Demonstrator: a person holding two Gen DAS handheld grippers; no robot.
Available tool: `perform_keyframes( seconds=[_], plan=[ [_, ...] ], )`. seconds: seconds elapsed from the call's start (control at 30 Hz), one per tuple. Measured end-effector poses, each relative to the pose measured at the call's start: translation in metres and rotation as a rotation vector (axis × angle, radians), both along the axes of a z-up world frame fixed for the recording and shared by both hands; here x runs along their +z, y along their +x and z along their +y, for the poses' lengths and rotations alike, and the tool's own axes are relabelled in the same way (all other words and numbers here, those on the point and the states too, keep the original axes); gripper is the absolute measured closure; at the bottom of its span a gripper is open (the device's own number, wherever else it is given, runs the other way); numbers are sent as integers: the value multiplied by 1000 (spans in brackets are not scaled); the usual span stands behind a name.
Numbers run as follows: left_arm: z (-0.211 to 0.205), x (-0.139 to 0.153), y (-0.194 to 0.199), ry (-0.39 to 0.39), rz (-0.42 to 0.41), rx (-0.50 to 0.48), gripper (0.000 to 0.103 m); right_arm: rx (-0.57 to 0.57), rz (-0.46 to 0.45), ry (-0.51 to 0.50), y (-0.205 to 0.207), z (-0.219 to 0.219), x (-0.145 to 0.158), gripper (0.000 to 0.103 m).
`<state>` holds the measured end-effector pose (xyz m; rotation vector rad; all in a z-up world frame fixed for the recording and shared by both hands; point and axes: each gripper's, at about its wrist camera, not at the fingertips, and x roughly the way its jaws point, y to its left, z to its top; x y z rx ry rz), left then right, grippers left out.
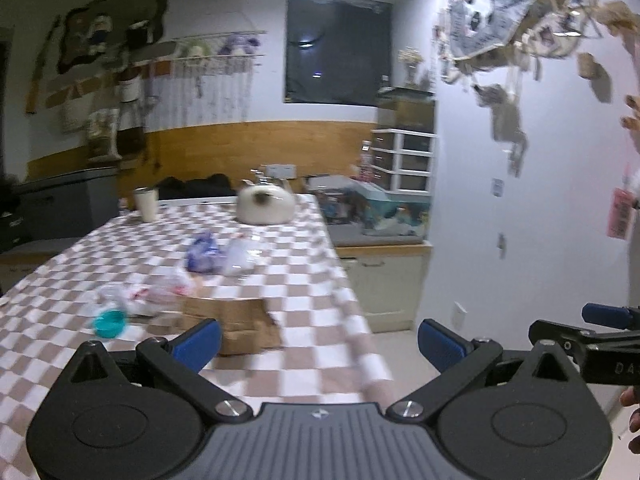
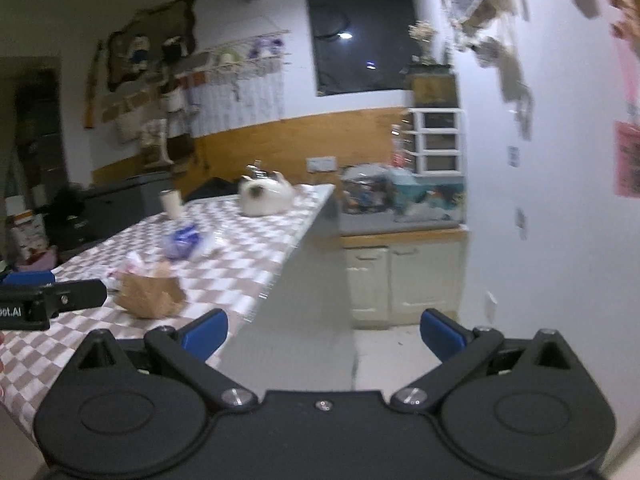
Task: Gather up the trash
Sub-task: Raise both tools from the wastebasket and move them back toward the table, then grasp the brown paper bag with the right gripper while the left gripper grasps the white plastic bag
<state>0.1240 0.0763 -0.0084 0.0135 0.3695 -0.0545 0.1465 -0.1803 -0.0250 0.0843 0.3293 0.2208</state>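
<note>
1. The trash lies in a loose cluster on the checked table (image 1: 280, 264): a brown paper bag (image 1: 236, 320) nearest the front edge, crumpled wrappers (image 1: 160, 292) just behind it, a cup with a teal base (image 1: 110, 318) to its left, and further back a blue-and-white packet (image 1: 202, 254) beside a clear plastic piece (image 1: 240, 258).
2. The left gripper (image 1: 320, 340) is spread wide and holds nothing; it hangs above the table's near right corner, apart from the bag.
3. The right gripper (image 2: 322, 332) is likewise wide open and empty, off the table's side with floor and a cabinet (image 2: 384, 280) ahead of it.
4. A cat (image 1: 266, 204) lies at the far end of the table, with a pale cup (image 1: 146, 204) to its left, both well apart from the trash.
5. Both views are smeared with motion blur, so the exact shape and count of the wrappers cannot be told.
6. Risks, as I judge them:
   - The bag looks soft and open-topped; a pinch on one wall may fold it and spill whatever is inside.
   - The thin wrappers and clear plastic could slide on the cloth instead of entering the jaws.
   - Dragging anything may tug the cloth and tip the cup.
   - A quick reach could startle the cat.
   - The grippers sit close together and could collide.
</note>
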Motion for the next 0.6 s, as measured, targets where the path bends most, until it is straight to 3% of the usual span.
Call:
perform_keyframes(
  seconds=[0.13,0.3,0.47,0.6],
  plan=[
    [33,1,10,9,21,54,0,90,-11,-4,14,31,4,0],
    [74,-4,30,-19,50,111,0,125,-23,10,38,65,1,0],
    [118,-8,58,-113,69,145,0,192,-7,-8,64,94,-7,0],
    [148,-6,91,-258,90,186,0,228,9,-21,80,113,-16,0]
  ],
)
